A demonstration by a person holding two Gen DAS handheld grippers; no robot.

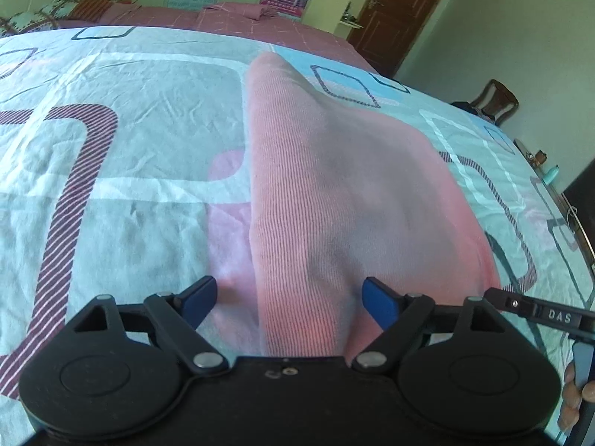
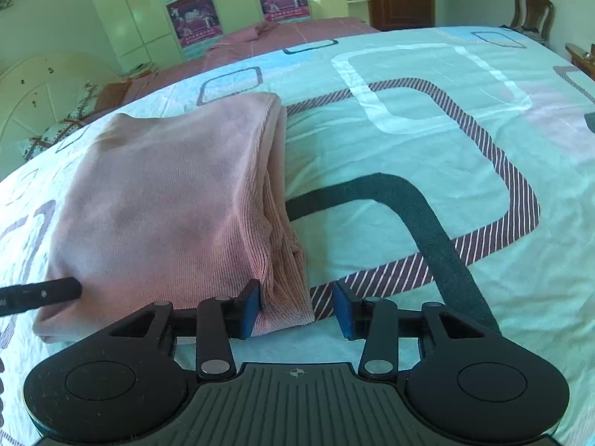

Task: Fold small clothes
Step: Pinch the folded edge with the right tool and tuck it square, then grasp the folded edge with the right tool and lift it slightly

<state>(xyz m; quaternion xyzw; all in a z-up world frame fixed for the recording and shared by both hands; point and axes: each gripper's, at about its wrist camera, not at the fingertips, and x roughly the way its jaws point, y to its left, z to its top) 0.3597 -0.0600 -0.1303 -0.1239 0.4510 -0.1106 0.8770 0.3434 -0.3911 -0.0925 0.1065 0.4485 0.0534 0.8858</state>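
A: Currently: pink knit garment (image 2: 174, 200) lying folded in layers on patterned bedsheet (image 2: 427, 156), stacked edges facing right.

B: Left gripper (image 1: 290, 303) spread wide over near hem, pads clear of cloth. Right gripper (image 2: 295, 308) parted around near corner, no clamping visible.

A: Judged mostly folded. Remaining, probably: final squaring, or setting aside.

B: Further garments: none seen nearby.

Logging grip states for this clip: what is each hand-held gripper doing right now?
Left hand-held gripper: open, astride the pink garment.
Right hand-held gripper: open, garment corner between pads.
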